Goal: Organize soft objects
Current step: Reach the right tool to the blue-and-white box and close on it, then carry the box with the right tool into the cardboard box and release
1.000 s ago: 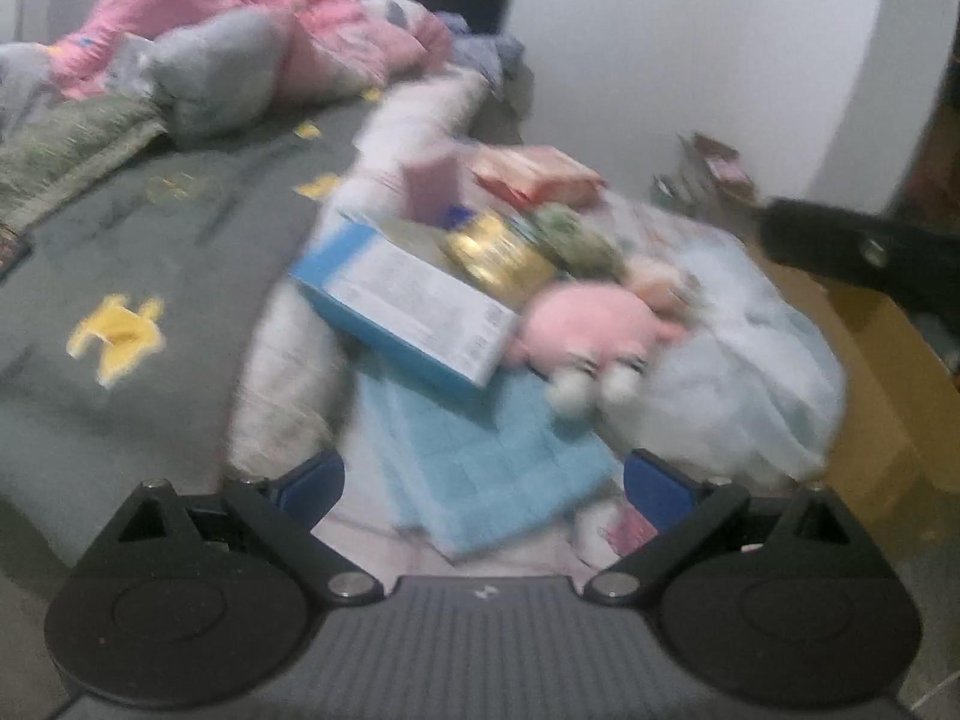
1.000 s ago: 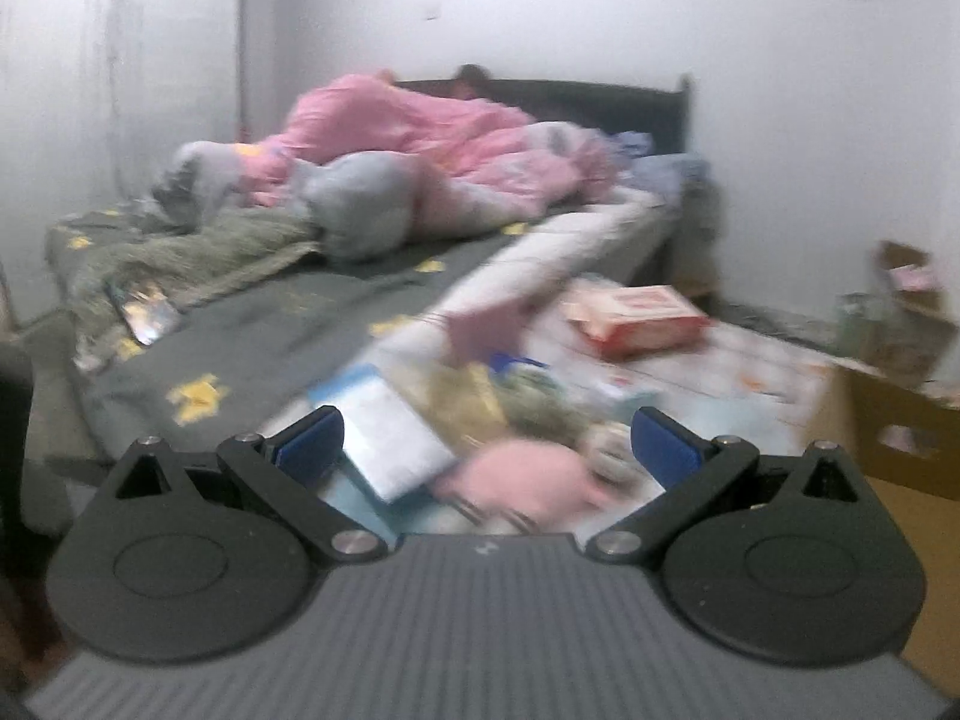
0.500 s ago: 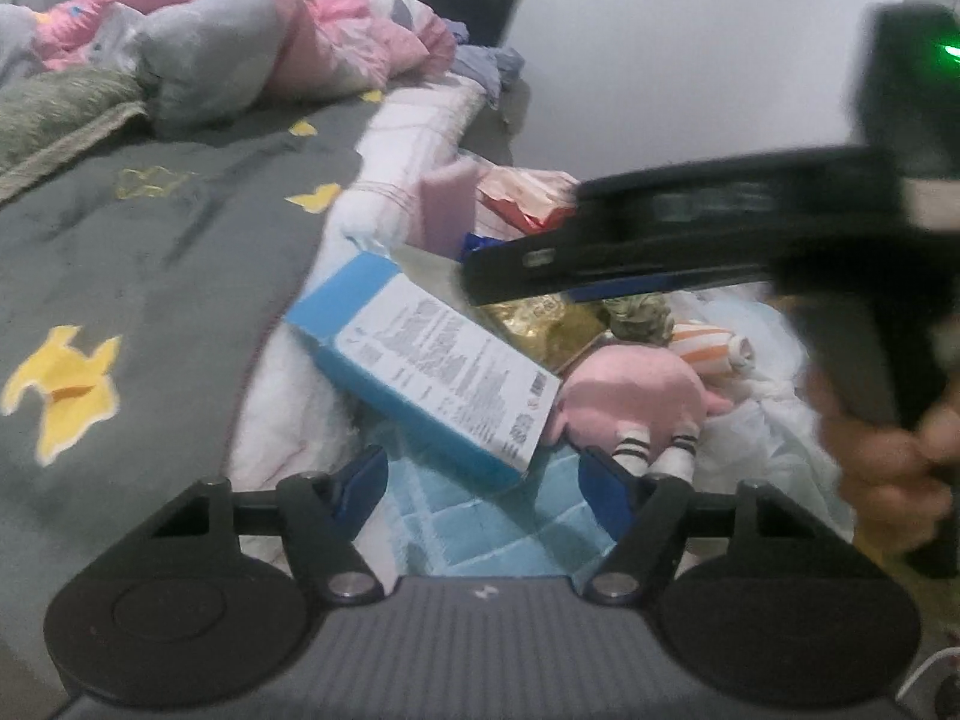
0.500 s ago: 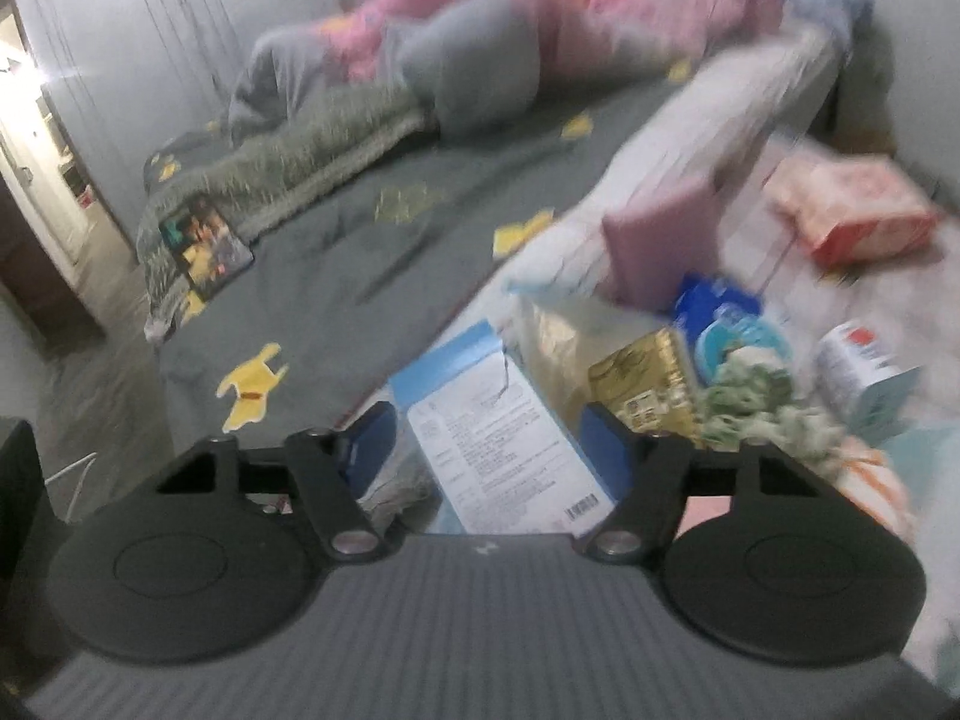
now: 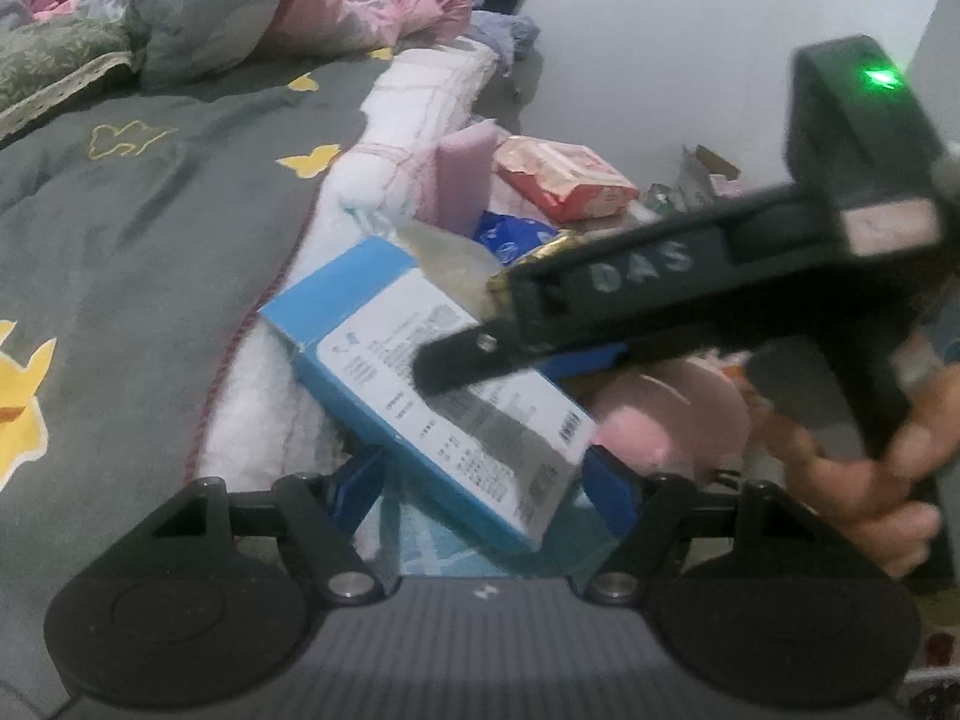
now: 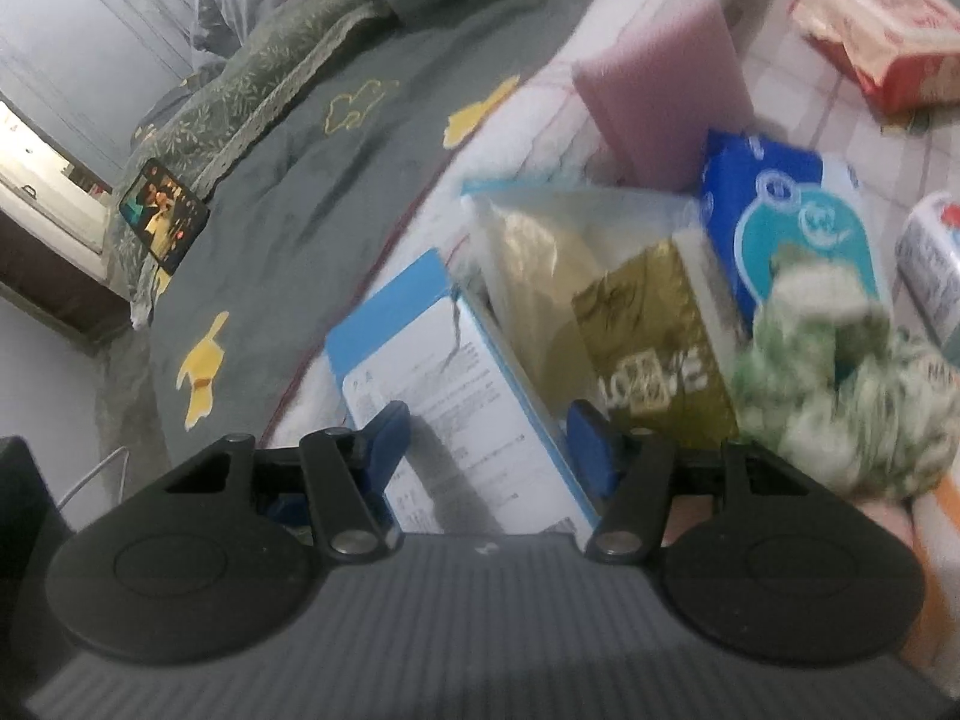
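Note:
A pile of things lies on the white quilt beside the bed. A blue-and-white box [image 5: 444, 384] lies on top, also in the right wrist view [image 6: 456, 414]. A pink plush toy [image 5: 672, 414] lies behind it, on a light blue towel [image 5: 420, 546]. My left gripper [image 5: 480, 480] is open, its fingers on either side of the box's near end. My right gripper [image 6: 489, 450] is open over the box; it crosses the left wrist view [image 5: 468, 360]. A green-white fluffy thing [image 6: 840, 396], a gold pack [image 6: 654, 360] and a pink sponge block [image 6: 666, 102] lie nearby.
A grey bedspread [image 5: 150, 228] with yellow shapes fills the left. Pink and grey bedding [image 5: 240, 6] is heaped at the head. A red-white pack [image 5: 564, 180], a blue tissue pack [image 6: 780, 222] and a phone [image 6: 162, 216] lie about.
Both grippers have moved down and in toward the box and narrowed their opening. The right gripper has swung across the left wrist view, over the box.

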### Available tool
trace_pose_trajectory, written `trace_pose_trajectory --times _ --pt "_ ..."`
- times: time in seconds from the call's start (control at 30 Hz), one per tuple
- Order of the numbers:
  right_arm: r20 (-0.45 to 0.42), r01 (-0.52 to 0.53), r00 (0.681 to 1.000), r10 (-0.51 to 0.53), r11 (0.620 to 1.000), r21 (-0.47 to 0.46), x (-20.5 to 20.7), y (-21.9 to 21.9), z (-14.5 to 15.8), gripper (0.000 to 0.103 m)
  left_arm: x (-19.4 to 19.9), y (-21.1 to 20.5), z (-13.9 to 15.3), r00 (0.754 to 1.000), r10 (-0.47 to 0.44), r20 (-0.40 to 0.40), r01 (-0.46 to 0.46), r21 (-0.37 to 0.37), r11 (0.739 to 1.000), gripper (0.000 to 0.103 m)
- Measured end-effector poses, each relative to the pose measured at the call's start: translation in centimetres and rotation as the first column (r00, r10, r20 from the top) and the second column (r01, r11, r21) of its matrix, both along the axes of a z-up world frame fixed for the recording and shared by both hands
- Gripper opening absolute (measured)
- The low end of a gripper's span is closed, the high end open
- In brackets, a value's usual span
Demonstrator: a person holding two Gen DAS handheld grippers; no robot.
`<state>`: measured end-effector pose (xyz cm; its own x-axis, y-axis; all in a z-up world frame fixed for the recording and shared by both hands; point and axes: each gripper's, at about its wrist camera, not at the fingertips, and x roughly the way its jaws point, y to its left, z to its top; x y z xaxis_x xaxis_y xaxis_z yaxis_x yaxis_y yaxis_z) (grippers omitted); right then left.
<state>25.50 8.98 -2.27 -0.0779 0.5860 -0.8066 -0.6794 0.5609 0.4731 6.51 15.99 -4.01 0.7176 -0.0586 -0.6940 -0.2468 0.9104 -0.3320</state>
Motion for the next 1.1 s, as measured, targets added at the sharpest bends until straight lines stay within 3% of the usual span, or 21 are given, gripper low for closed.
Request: trace_pose_trajectory --times 0.17,0.23,0.4,0.53,0.87,1.1 --pt "-0.017 -0.001 1.0 0.001 1.0 0.003 -0.4 -0.6 -0.2 0.046 0.1 0.4 -0.4 0.999 0.02 -0.025 -0.02 -0.004 1.0 0.074" --pt "-0.018 0.002 1.0 -0.002 1.0 0.005 -0.4 -0.6 -0.2 0.044 0.3 0.4 -0.4 0.999 0.013 -0.031 -0.014 -0.007 1.0 0.08" --pt "-0.065 0.032 0.997 -0.03 0.999 0.023 -0.6 -1.7 0.0 0.036 0.3 0.1 -0.3 0.998 0.039 -0.046 -0.037 0.038 0.999 0.074" --pt "-0.119 0.031 0.993 -0.024 0.998 0.061 -1.6 -2.9 0.6 0.034 -1.1 0.0 1.0 0.998 0.053 -0.014 -0.052 0.062 0.997 0.074" --pt "-0.068 0.023 0.998 -0.012 0.987 0.162 -5.3 -6.0 5.6 0.034 -4.1 -2.7 5.6 0.997 0.049 0.055 -0.058 0.174 0.983 0.074" --pt "-0.022 0.111 0.994 -0.109 0.958 0.266 -5.0 -12.8 10.7 0.034 -3.2 -7.0 10.5 0.993 -0.045 0.11 0.018 0.243 0.97 0.075"
